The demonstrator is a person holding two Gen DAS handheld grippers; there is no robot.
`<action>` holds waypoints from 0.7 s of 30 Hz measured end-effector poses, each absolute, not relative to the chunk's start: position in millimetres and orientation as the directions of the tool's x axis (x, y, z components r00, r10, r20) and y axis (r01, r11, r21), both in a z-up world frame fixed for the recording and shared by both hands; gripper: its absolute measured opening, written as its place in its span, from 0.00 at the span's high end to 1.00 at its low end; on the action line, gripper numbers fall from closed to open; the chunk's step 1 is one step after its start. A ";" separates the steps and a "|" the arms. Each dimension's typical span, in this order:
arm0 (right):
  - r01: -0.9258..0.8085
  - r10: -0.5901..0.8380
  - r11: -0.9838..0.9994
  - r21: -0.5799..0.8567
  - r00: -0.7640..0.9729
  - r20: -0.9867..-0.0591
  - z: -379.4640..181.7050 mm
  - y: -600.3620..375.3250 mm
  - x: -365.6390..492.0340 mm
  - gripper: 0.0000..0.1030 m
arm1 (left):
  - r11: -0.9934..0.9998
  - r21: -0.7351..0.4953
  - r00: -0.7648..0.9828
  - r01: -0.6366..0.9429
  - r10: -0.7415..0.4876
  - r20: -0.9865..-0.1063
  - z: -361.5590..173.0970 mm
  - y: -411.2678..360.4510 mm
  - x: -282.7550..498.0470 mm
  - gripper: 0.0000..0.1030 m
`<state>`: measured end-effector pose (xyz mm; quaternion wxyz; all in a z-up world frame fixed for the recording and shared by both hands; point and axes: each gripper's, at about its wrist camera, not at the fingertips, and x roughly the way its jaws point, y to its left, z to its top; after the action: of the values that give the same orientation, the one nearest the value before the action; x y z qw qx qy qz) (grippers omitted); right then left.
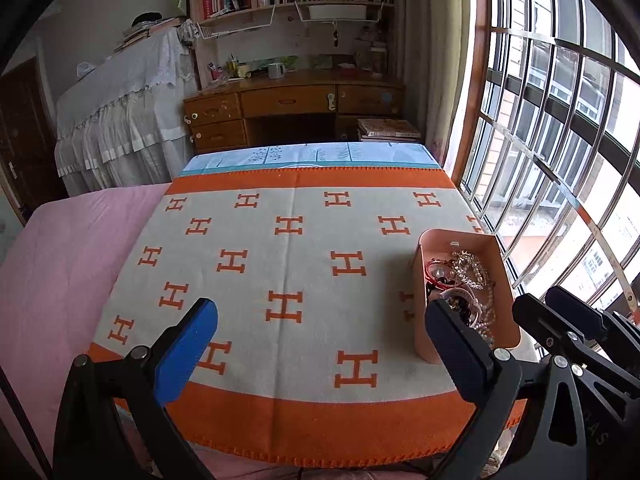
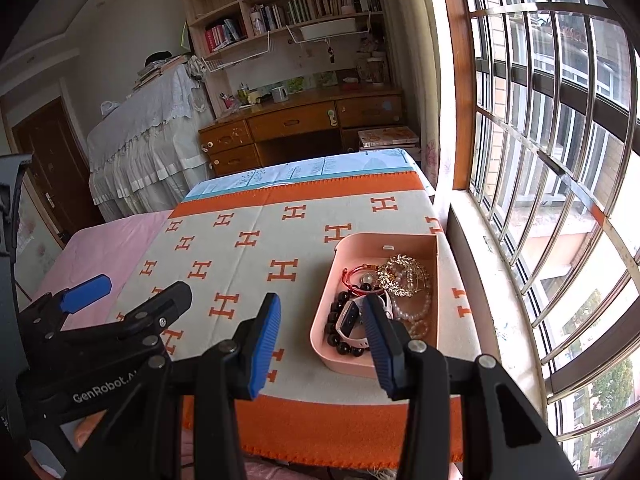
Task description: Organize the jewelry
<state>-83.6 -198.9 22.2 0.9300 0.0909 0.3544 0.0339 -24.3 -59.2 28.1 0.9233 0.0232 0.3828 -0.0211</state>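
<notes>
Right hand-held gripper [image 2: 324, 344] jaws apart, empty, over near left rim of tray [image 2: 404, 240]; watch [image 2: 352, 322] just ahead-right, nearer than left hand-held gripper [image 1: 320, 336], also apart, empty.

I see a table [image 2: 224, 416] draped in a cream blanket [image 1: 288, 264] with orange H marks and an orange border. At about three o'clock on it, near the window edge, sits a pink tray [image 2: 352, 362] heaped with jewelry. Toward twelve o'clock a light blue patterned cloth [image 1: 304, 156] shows beyond the blanket; I think it lies underneath, though I can't be sure.
</notes>
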 end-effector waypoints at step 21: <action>0.003 0.124 0.982 0.187 0.740 -0.661 17.8 -197.8 -80.9 0.58 | 0.999 0.024 0.690 0.036 -0.008 -0.724 20.7 -51.2 -21.6 0.01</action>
<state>-80.9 -197.8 17.8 0.9285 0.0882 0.3591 0.0328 -21.6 -51.2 20.7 0.9190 0.0181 0.3937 -0.0121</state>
